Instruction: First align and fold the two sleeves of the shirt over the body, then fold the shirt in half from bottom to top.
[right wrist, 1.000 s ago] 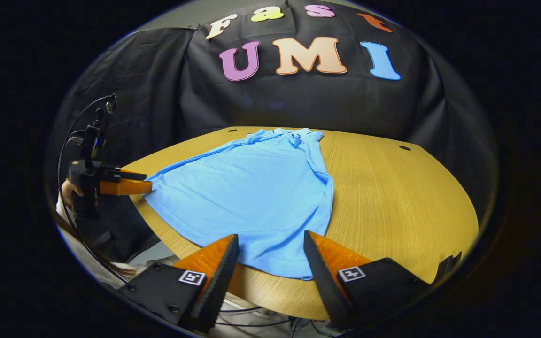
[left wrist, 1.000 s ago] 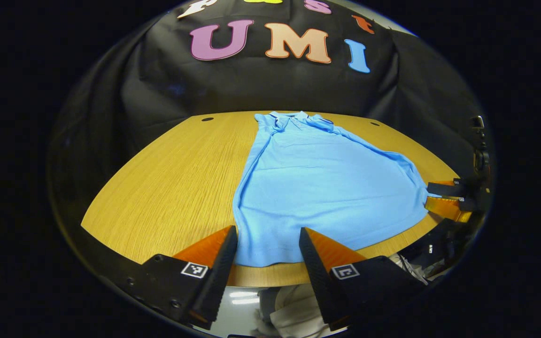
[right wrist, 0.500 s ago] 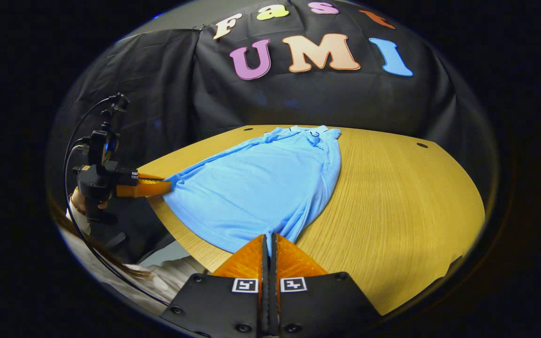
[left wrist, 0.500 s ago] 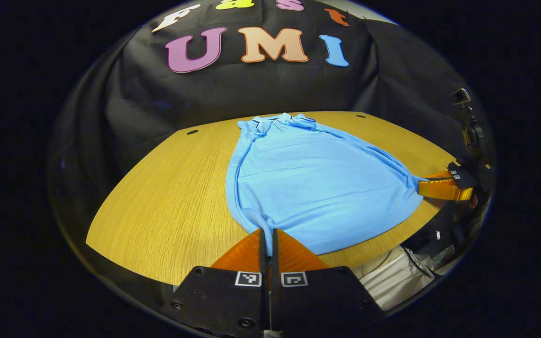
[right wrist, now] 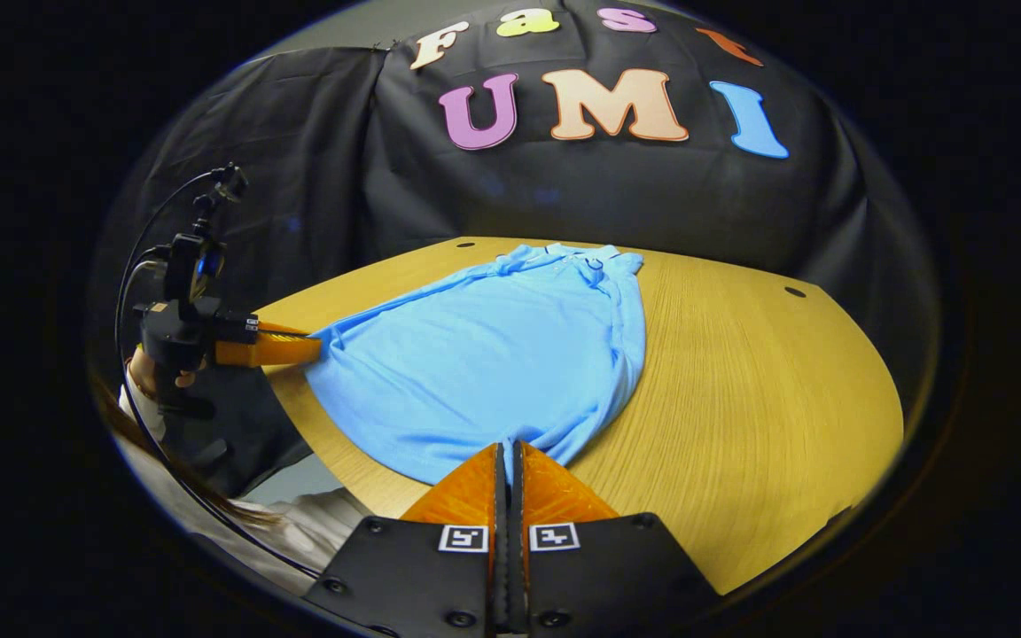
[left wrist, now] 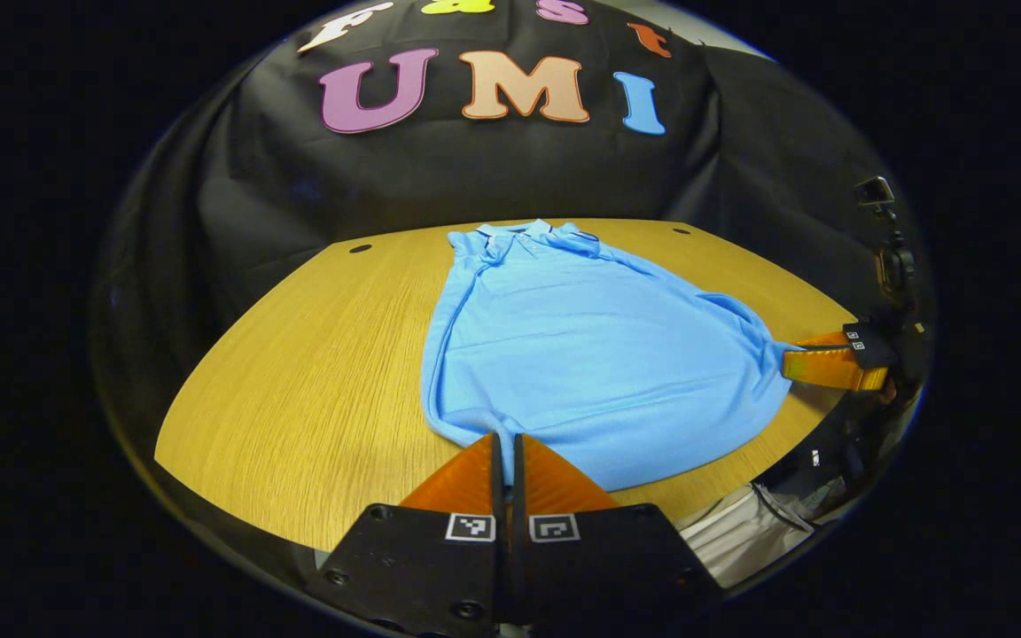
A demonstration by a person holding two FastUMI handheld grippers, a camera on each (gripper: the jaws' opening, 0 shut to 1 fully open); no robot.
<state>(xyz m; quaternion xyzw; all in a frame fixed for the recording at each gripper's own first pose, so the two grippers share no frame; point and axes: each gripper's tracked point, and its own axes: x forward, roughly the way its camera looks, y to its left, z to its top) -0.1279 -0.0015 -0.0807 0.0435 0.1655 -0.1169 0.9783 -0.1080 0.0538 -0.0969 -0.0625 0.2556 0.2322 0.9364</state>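
Both grippers have just closed: the left gripper (left wrist: pixel 503 443) and right gripper (right wrist: pixel 508 450) are each clamping a hem corner of the shirt (left wrist: pixel 581 354), lying ahead on the counter (left wrist: pixel 315 354), sleeves folded, ready for the bottom-to-top fold.

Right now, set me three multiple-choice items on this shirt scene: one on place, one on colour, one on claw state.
1. Where does the shirt lie?
A. on the wooden table
B. on the floor
C. on a chair

2. What colour is the shirt?
A. red
B. light blue
C. white

3. How does the left claw stand?
A. wide open
B. shut on the shirt's hem
C. shut on a sleeve cuff

Key: 1 A, cloth spreads flat on the wood; 2 B, blue in both views; 3 B, fingers meet at the near hem, as the right claw's do.
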